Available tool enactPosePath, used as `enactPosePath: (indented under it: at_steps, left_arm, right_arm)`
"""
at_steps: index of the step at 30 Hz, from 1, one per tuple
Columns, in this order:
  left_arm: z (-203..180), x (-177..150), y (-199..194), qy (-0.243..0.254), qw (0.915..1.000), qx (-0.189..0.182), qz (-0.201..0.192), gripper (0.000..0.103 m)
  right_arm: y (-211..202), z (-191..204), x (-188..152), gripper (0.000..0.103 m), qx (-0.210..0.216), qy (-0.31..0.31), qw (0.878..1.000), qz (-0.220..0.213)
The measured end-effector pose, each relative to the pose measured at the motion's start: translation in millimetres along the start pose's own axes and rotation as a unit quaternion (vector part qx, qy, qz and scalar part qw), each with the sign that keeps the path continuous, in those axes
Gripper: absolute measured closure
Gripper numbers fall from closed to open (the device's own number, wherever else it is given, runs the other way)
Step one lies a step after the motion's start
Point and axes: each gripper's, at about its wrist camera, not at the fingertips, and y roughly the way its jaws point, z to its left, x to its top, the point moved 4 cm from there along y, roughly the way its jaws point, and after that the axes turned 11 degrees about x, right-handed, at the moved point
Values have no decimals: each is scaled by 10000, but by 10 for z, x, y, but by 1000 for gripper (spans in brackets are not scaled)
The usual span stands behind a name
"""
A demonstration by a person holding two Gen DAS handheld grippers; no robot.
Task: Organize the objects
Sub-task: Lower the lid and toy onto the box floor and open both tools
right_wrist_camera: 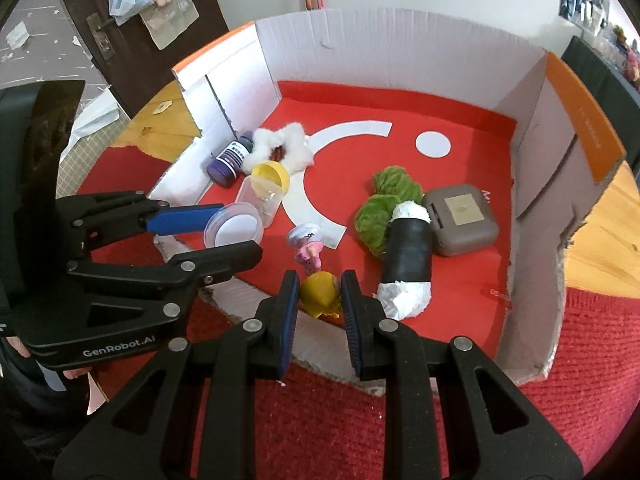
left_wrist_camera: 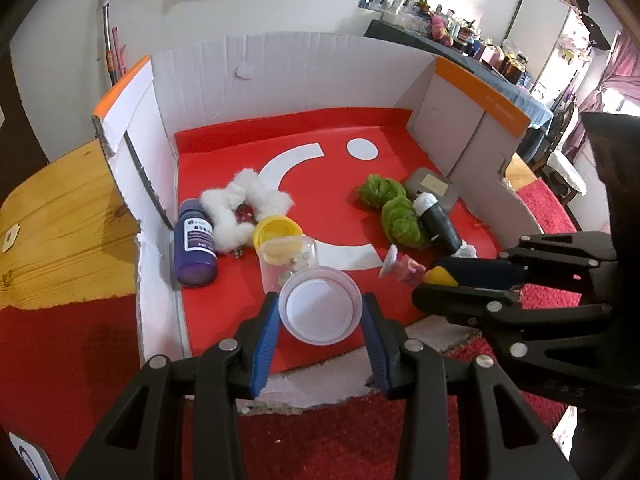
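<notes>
I hold the clear round plastic lid (left_wrist_camera: 320, 306) in the left gripper (left_wrist_camera: 320, 316) and the small yellow rubbery toy (right_wrist_camera: 320, 292) in the right gripper (right_wrist_camera: 320, 290); either thin grip could slip over the red-floored cardboard box (left_wrist_camera: 280, 72).

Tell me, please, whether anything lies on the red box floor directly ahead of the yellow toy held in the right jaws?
Yes: a small pink figurine lies just beyond the yellow toy; red floor farther right is bare.

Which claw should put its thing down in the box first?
Probably the left claw. Its clear lid hangs over bare red floor of the box. The right claw, holding the yellow toy, is at the torn front edge.
</notes>
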Motion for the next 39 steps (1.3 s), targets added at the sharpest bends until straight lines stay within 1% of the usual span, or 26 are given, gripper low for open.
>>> enactPosePath:
  at_steps: [6, 11, 13, 17, 23, 27, 39]
  left_arm:
    - [16, 26, 48, -42, 10000, 36, 31, 61]
    - [18, 38, 90, -84, 9999, 72, 47, 61]
    - [13, 45, 95, -87, 9999, 82, 37, 61]
    - [16, 54, 95, -123, 9999, 106, -11, 61]
    - [33, 78, 99, -186, 9993, 281, -146, 61]
    - [34, 86, 121, -229, 9990, 335, -204, 61]
    - [55, 83, 175, -358, 9984, 366, -230, 60]
  right_arm:
    - [91, -103, 5, 83, 39, 155, 9998, 106]
    - [73, -185, -4, 83, -90, 227, 9997, 87]
    - [63, -214, -13, 83, -80, 258, 9996, 83]
    - [47, -258, -21, 83, -302, 231, 9993, 25]
    - [-13, -372, -22, 83, -571, 331, 9977, -138]
    - [-58, -428, -7, 83, -598, 456, 9968, -252]
    - [25, -398, -8, 83, -633, 515, 9960, -378]
